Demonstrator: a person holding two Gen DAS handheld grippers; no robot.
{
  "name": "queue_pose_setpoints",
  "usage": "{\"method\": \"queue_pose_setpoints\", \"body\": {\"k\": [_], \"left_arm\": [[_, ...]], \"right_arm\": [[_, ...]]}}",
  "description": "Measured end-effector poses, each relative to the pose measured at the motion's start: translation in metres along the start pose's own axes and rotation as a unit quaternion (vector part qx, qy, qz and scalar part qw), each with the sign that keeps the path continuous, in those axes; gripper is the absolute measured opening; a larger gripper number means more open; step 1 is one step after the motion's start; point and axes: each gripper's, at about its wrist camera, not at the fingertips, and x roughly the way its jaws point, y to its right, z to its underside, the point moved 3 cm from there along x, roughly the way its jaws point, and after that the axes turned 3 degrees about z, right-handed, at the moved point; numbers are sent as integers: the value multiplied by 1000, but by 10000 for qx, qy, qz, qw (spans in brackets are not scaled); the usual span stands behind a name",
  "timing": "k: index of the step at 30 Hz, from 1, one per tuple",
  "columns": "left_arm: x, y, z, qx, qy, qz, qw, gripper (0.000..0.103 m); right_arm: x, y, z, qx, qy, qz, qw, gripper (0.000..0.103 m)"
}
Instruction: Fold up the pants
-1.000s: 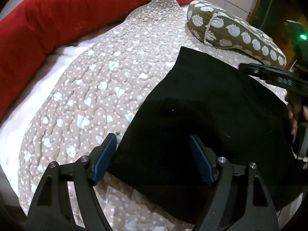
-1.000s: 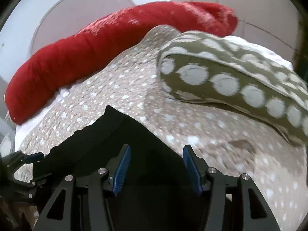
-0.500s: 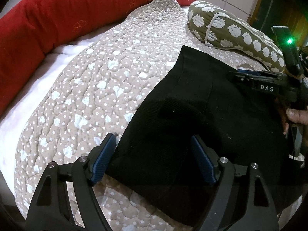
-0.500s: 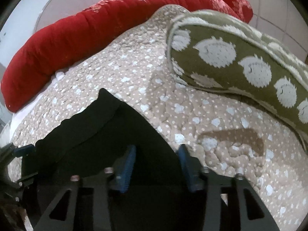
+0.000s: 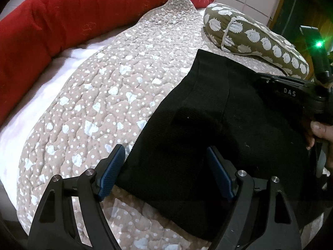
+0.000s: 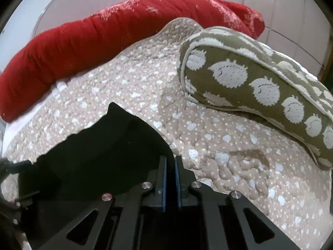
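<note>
Black pants (image 5: 208, 120) lie folded on a beige quilt (image 5: 108, 87) on a bed. My left gripper (image 5: 164, 170) is open, its blue pads on either side of the near left corner of the pants, just above the cloth. My right gripper (image 6: 170, 162) is shut on the right edge of the pants (image 6: 108, 145), with the cloth between its blue pads. The right gripper also shows in the left wrist view (image 5: 291, 91) at the far right edge of the pants, with a hand behind it.
A long red bolster (image 5: 62, 20) runs along the far side of the bed. An olive pillow with white hedgehog prints (image 6: 260, 79) lies at the right, close to the pants. A white sheet (image 5: 31, 104) shows at the left. A tiled wall stands behind.
My right gripper has closed from open onto the right edge of the pants and moved down to the cloth. My left gripper has stayed open over the near left corner.
</note>
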Motion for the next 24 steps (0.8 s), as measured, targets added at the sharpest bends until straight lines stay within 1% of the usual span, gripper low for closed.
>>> {"method": "queue_pose_setpoints", "body": {"k": [3, 4, 5, 7, 8, 9, 10, 11, 13, 14, 16, 18, 20, 21, 23, 24], "left_arm": [[-4, -2, 1, -5, 29, -53, 10000, 81], [-6, -5, 1, -15, 61, -159, 9999, 81], [-7, -6, 1, -24, 58, -187, 9998, 81], [-15, -11, 2, -49, 105, -35, 9999, 81], [-20, -15, 3, -62, 179, -4, 9998, 81], [-25, -20, 3, -81, 246, -10, 9997, 81], [-29, -24, 3, -120, 274, 24, 9995, 81], [-31, -27, 4, -175, 276, 56, 9995, 81], [-32, -38, 6, -461, 196, 177, 9986, 81], [-32, -40, 8, -547, 155, 217, 9981, 81], [-33, -49, 15, -821, 67, 234, 9963, 81], [-34, -52, 22, -962, 68, 335, 9948, 81], [-35, -49, 26, -940, 46, 370, 9949, 81], [-34, -45, 27, -897, 50, 359, 9953, 82], [-30, -37, 26, -770, 46, 415, 9962, 92], [-28, -36, 25, -760, 35, 457, 9960, 94]], "right_arm": [[-3, -1, 1, 65, -9, -1, 10000, 7], [-2, -1, 2, 87, -11, 36, 10000, 7], [-2, 0, 2, 133, -5, 83, 9999, 7], [-3, 0, 4, 207, -34, 197, 9996, 11], [-7, -1, 4, 283, -23, 178, 9994, 17], [-13, -3, 5, 374, 25, 87, 9993, 29], [-23, -7, 6, 508, 100, -136, 9986, 35], [-29, -12, 7, 591, 141, -341, 9976, 45], [-36, -27, 4, 670, 145, -770, 9947, 46], [-35, -34, 1, 669, 95, -834, 9942, 46], [-28, -49, -7, 635, -21, -786, 9949, 46], [-20, -60, -17, 575, 15, -649, 9962, 47], [-8, -66, -29, 378, 65, -579, 9976, 49], [1, -65, -34, 268, 37, -475, 9985, 49], [22, -60, -42, 78, -105, -154, 9998, 49], [30, -57, -44, 56, -196, -57, 9998, 49]]}}
